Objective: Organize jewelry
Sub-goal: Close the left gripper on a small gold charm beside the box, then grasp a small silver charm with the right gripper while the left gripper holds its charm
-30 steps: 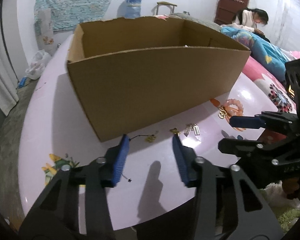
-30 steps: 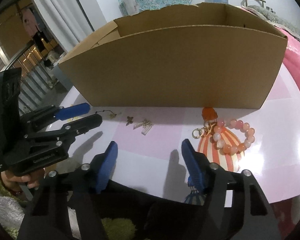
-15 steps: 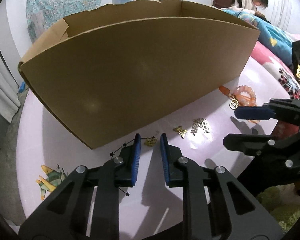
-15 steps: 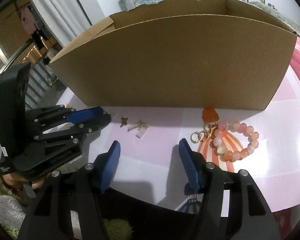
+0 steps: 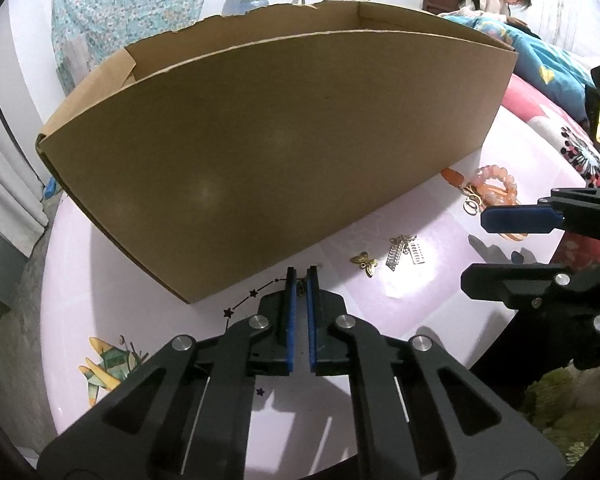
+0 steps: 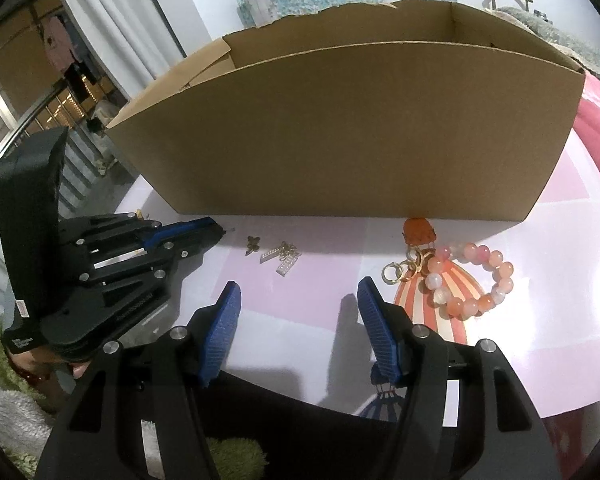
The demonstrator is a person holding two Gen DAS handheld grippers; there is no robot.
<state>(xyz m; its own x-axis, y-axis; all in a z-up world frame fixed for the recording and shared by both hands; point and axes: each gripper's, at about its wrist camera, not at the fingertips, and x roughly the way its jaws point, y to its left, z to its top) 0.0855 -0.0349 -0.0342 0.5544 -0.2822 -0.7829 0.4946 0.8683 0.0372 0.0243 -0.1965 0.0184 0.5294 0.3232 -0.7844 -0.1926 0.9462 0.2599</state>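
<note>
pink table [image 6: 324,280] | cardboard box [image 6: 340,132] | bead bracelet [image 6: 476,276] | butterfly charm [image 5: 364,263] | silver earrings [image 5: 406,251]

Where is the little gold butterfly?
On the pink table, in front of the box, between the shut left gripper and the silver charms.

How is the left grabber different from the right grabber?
The left gripper is shut, pinching a small gold charm on a dark star chain; the right gripper stands open and holds nothing. The left gripper's tips are down at the table beside the cardboard box; the right gripper hovers near the bead bracelet. Both have blue pads on black fingers.
</note>
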